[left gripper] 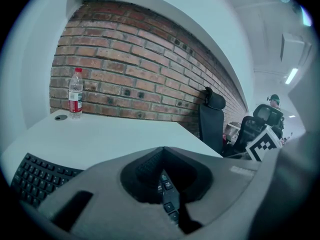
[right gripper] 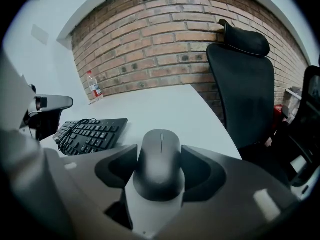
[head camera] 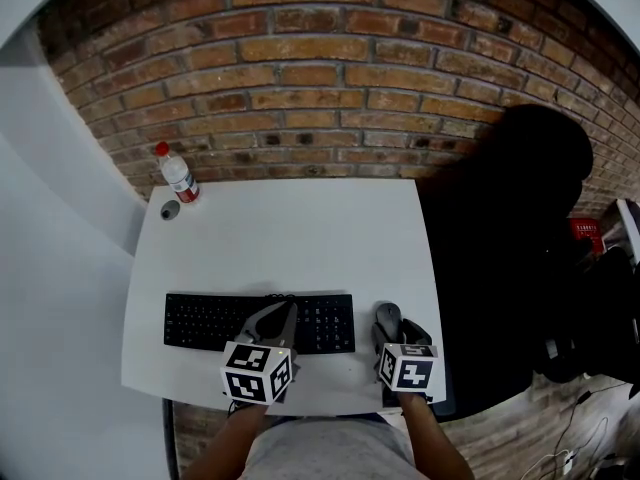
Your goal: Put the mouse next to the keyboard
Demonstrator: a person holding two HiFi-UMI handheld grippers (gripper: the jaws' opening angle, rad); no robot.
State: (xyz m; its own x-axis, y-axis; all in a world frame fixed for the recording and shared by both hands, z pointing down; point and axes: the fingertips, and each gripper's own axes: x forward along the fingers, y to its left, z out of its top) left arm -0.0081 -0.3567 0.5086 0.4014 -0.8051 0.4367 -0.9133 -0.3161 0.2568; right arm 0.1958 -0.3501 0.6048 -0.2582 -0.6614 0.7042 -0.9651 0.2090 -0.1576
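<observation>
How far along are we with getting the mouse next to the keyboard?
Looks nearly done: the mouse lies on the table just right of the keyboard. In hand: the right claw straddles it; whether its pads press, I can't tell. Remaining: let go if gripping, then back the claw off.

Behind the keyboard (head camera: 205, 321), the table (head camera: 300, 238) is open across its width up to the brick wall (head camera: 330, 78). Obstacles:
- Far left corner behind the keyboard: a bottle (head camera: 178, 174) and a small round object (head camera: 170, 209).
- Just right of the keyboard: the mouse (head camera: 388, 320), with the right gripper (head camera: 396, 330) clamped around it.
- Further right: an office chair (head camera: 510, 248) blocks that side.
- Over the keyboard's right half: the left gripper (head camera: 288, 313).
</observation>
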